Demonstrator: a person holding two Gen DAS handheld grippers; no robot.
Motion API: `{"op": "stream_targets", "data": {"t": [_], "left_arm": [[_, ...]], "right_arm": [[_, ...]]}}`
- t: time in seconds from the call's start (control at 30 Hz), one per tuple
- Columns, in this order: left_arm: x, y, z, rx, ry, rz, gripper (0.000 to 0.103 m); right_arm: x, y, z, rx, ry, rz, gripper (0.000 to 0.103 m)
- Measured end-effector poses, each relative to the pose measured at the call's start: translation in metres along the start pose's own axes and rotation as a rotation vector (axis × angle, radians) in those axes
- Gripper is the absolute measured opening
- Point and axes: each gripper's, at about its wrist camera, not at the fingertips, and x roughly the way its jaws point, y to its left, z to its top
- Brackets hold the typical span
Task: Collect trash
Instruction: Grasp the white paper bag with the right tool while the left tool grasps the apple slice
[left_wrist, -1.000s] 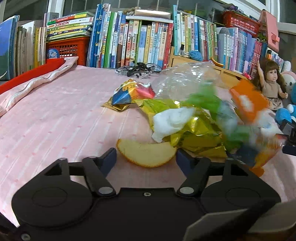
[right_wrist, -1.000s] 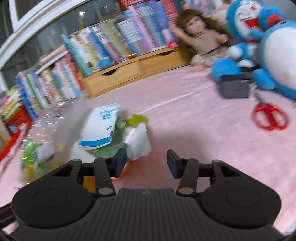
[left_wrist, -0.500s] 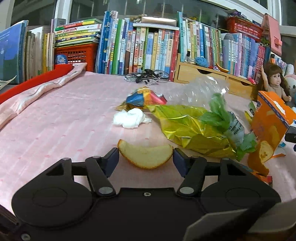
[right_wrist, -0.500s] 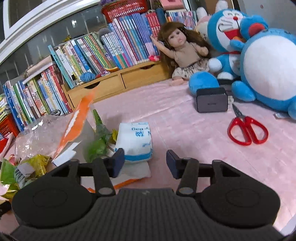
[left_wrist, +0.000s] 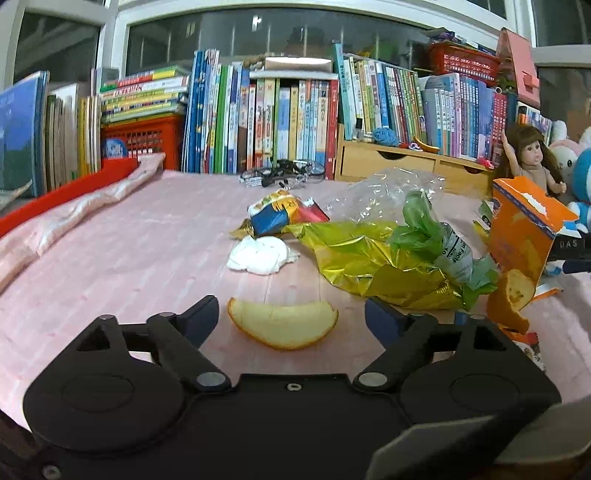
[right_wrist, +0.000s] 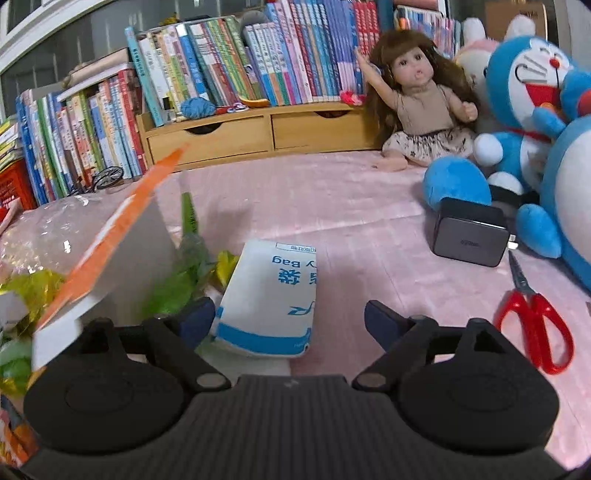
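Note:
Trash lies on a pink cloth (left_wrist: 110, 251). An orange peel (left_wrist: 282, 325) sits between the fingers of my open left gripper (left_wrist: 291, 317), untouched. Beyond it lie a white tissue wad (left_wrist: 260, 254), a colourful snack wrapper (left_wrist: 282, 214), a gold foil bag (left_wrist: 365, 258), a green wrapper (left_wrist: 428, 229), a clear plastic bag (left_wrist: 384, 188), an orange carton (left_wrist: 524, 229) and another peel (left_wrist: 511, 299). My right gripper (right_wrist: 290, 319) is open over a white and blue paper bag (right_wrist: 271, 299); the orange carton (right_wrist: 110, 236) stands to its left.
Books (left_wrist: 258, 118) and a red basket (left_wrist: 144, 138) line the back, with wooden drawers (right_wrist: 258, 133). A doll (right_wrist: 421, 99), blue plush toys (right_wrist: 528, 122), a dark charger block (right_wrist: 469, 230) and red scissors (right_wrist: 532, 321) lie to the right. Glasses (left_wrist: 282, 171) rest near the books.
A blurred heap of trash has dropped and settled on the cloth. The right gripper has swung right and nearer the white and blue bag. Both grippers have opened wider.

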Motion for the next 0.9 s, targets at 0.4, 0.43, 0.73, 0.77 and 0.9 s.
{"op": "stream_targets", "data": {"t": [0.4, 0.43, 0.73, 0.77, 0.9], "left_arm": [[0.033, 0.003, -0.003, -0.038, 0.076, 0.022, 0.091], [0.034, 0.003, -0.003, -0.042, 0.080, 0.022, 0.086], [0.020, 0.006, 0.002, -0.054, 0.053, 0.008, 0.053], [0.017, 0.006, 0.002, -0.050, 0.053, 0.005, 0.053], [-0.001, 0.003, -0.001, -0.034, 0.026, 0.000, 0.053]], "right_arm": [[-0.015, -0.007, -0.008, 0.002, -0.024, 0.063, 0.042], [-0.019, -0.008, -0.009, 0.005, -0.033, 0.062, 0.039], [-0.053, -0.013, -0.023, -0.025, -0.071, 0.074, 0.036], [-0.058, -0.014, -0.025, -0.022, -0.072, 0.078, 0.035], [-0.081, -0.018, -0.031, -0.035, -0.043, 0.087, 0.045]]}}
